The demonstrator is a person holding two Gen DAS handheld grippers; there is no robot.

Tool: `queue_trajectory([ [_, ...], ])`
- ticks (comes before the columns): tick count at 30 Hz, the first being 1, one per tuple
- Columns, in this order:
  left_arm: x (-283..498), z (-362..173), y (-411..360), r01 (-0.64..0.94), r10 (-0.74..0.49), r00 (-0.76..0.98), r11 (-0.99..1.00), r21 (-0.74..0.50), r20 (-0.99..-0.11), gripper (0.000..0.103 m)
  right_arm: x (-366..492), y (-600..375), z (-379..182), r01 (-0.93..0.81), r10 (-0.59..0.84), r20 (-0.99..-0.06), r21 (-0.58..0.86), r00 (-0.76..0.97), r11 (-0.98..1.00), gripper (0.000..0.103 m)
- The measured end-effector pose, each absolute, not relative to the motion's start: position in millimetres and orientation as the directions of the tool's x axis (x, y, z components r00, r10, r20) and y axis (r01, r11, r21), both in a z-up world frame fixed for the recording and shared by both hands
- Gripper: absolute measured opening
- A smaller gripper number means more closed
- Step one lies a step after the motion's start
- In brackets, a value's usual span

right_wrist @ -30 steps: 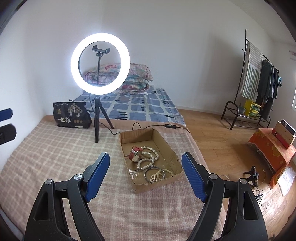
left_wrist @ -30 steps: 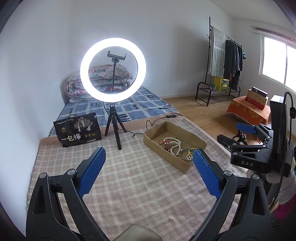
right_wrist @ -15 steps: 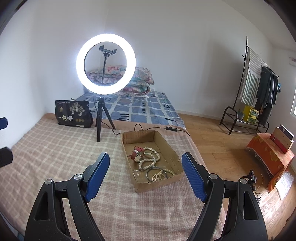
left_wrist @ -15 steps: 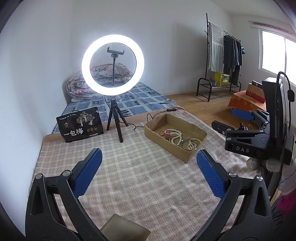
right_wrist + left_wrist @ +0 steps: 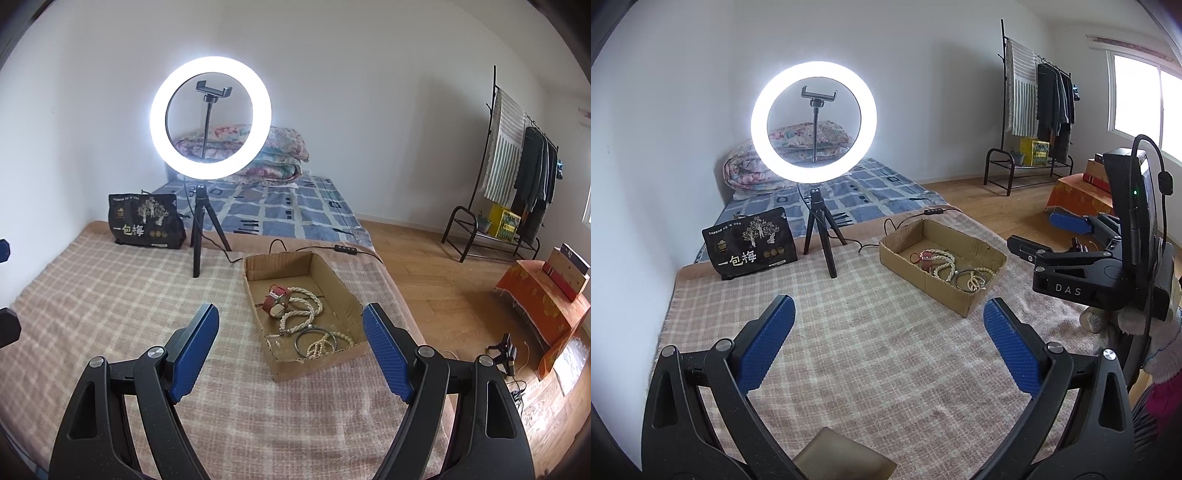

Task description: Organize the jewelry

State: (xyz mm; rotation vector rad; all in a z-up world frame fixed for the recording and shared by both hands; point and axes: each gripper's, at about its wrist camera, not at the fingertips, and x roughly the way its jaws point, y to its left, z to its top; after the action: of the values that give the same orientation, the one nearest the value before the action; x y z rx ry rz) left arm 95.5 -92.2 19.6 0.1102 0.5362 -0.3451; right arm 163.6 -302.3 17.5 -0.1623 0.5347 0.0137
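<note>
Both tools, left tool (image 5: pixel 884 325) and right tool (image 5: pixel 290 343), are hovering spread and empty short of the cardboard box (image 5: pixel 354 302), whose limp, slippery pearl necklace (image 5: pixel 301 312) is looking best pinched mid-strand

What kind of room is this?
Probably a bedroom used for filming: a low bed with folded quilts, a clothes rack, and a lit ring light on a small tripod.

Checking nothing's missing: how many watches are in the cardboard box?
1: a red-strapped watch at the middle of the cardboard box, touching the pearl necklace. Others may hide beneath.
</note>
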Motion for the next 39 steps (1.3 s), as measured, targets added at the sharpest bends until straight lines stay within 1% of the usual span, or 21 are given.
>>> queue_trajectory([
  [39, 92.7, 17.4, -97.1, 0.366, -0.303, 0.799, 0.93, 0.019, -0.52, 0.103, 169.7, -306.8, 11.6, -0.045, -0.029, -0.525, -0.127, 0.851, 0.991, 0.08],
])
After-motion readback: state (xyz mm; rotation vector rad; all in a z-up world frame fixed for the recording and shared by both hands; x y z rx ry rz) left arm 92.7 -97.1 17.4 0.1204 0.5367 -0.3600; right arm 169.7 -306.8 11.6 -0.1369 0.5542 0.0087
